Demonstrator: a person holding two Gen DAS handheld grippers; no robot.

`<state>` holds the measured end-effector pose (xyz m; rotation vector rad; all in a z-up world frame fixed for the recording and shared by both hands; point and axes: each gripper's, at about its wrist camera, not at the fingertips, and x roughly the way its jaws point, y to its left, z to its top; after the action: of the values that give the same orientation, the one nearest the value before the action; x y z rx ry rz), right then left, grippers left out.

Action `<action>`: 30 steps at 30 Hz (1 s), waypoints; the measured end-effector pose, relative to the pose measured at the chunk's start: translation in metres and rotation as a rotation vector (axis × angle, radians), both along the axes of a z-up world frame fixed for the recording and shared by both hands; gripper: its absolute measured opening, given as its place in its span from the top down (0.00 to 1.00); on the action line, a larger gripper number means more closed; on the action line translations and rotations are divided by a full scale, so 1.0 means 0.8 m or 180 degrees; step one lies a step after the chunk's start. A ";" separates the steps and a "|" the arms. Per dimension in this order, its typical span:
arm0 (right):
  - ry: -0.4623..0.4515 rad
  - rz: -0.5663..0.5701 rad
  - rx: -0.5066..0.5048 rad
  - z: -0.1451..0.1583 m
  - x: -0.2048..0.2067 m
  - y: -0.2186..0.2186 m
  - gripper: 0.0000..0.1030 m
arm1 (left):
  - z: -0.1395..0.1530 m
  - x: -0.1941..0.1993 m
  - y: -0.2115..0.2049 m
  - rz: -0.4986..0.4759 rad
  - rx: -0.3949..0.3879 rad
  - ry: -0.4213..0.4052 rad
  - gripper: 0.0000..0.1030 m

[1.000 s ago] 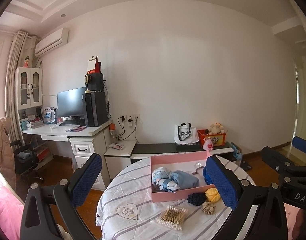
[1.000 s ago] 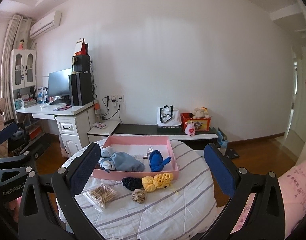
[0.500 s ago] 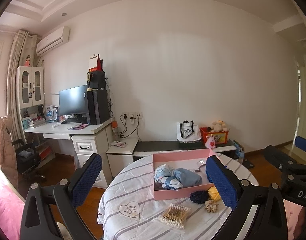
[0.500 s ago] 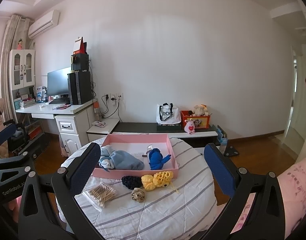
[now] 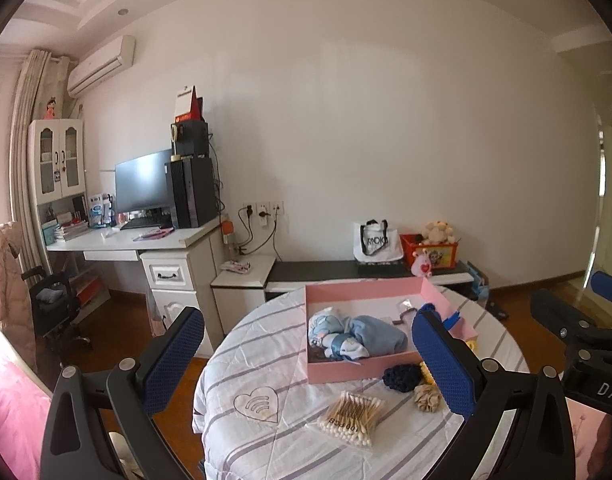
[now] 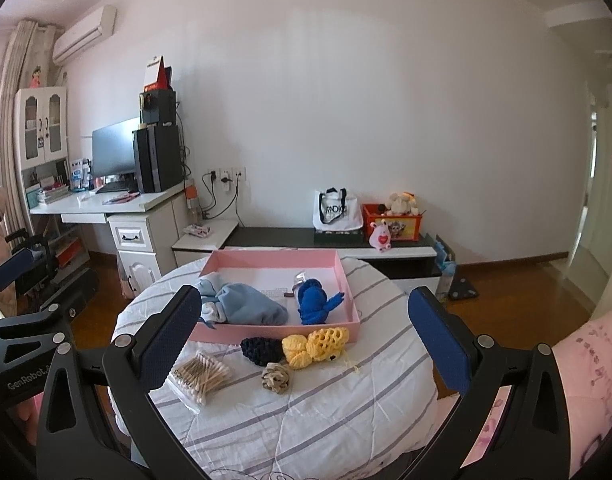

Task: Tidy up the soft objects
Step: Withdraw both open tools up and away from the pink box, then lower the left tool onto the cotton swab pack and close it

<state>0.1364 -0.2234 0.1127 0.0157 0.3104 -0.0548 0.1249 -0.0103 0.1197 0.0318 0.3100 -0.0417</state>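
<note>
Left wrist: left tongs [image 5: 306,356] spread wide, empty; pink box [image 5: 346,370] ahead between the fingers, navy knit [image 5: 402,376] by the right finger.

Right wrist: right tongs [image 6: 304,332] spread wide, empty; yellow knit [image 6: 316,342] and beige scrunchie [image 6: 276,376] ahead between the fingers, swabs [image 6: 200,374] beside the left finger.

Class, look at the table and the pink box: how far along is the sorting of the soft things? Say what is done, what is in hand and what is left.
Done: the light blue cloth bundle and blue knitted toy lie inside the pink box. In hand: nothing; the left gripper and right gripper are both open and empty. Left: the dark blue knitted piece, yellow knitted toy and beige scrunchie sit on the tablecloth in front of the box.
</note>
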 end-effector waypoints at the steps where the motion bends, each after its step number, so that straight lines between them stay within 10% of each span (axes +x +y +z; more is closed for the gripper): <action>1: 0.0020 -0.0001 0.0002 -0.002 0.002 0.000 0.00 | -0.001 0.001 0.000 0.0000 0.0007 0.0020 0.00; 30: 0.1219 -0.0124 0.0218 -0.123 0.104 -0.026 0.00 | -0.077 0.133 -0.018 -0.0193 0.0205 0.1318 0.00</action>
<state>0.2198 -0.2446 0.0143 0.0797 0.6950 -0.0861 0.2315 -0.0246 0.0583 0.0971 0.7244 -0.0990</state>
